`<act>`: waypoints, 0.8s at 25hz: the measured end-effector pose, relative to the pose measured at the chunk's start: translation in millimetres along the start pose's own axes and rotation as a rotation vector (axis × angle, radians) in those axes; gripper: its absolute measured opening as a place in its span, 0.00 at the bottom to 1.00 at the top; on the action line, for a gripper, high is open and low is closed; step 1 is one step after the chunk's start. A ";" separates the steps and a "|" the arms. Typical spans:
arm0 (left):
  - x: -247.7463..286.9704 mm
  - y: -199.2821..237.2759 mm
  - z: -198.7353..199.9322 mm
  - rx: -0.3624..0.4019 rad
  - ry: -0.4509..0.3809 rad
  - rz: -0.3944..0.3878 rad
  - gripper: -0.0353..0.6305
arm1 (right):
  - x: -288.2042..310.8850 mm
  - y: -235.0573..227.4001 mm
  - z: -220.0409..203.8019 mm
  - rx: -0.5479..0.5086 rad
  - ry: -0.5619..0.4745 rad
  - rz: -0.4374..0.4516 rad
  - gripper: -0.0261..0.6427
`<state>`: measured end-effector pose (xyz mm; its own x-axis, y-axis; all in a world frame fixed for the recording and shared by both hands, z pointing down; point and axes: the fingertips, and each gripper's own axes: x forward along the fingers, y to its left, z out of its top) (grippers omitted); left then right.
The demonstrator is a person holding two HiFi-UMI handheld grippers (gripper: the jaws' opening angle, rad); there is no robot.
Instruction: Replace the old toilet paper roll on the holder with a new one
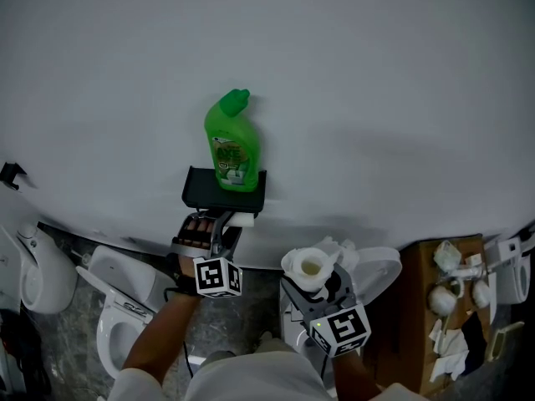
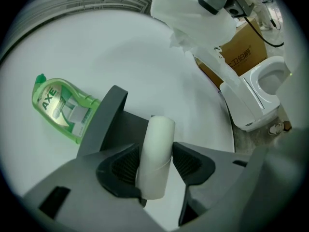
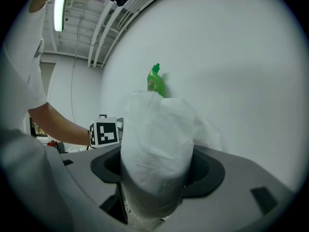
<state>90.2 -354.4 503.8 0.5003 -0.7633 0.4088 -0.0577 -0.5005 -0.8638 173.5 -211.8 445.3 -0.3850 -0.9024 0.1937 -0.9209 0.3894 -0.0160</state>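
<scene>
A black holder (image 1: 224, 190) is fixed to the white wall, with a green cleaner bottle (image 1: 232, 144) standing on top of it. The old roll, a bare white tube (image 2: 155, 153), sticks out from the holder (image 2: 104, 117). My left gripper (image 2: 155, 163) is shut on this tube, one pad against each side. In the head view the left gripper (image 1: 219, 224) sits just under the holder. My right gripper (image 3: 157, 173) is shut on a full new toilet paper roll (image 3: 157, 144), held upright lower right of the holder (image 1: 311, 267), apart from it.
White toilets stand below: one at lower left (image 1: 117, 316), one under the right gripper (image 1: 376, 270), another at the far left (image 1: 38, 270). A brown cardboard box (image 1: 418, 324) with small white items sits at the right. The green bottle (image 2: 60, 108) shows left of the holder.
</scene>
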 end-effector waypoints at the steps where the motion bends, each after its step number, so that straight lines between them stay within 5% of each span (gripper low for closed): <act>1: 1.0 0.1 2.6 0.004 -0.006 -0.003 0.37 | -1.4 -0.2 -0.4 0.000 -0.001 -0.002 0.51; 20: 4.0 -20.8 99.2 0.132 -0.236 -0.039 0.34 | -37.8 -23.6 -5.9 -0.016 0.010 -0.093 0.51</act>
<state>179.1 -306.5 494.3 0.6881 -0.6208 0.3757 0.0706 -0.4580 -0.8862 210.2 -185.8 444.2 -0.2973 -0.9329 0.2033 -0.9515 0.3072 0.0182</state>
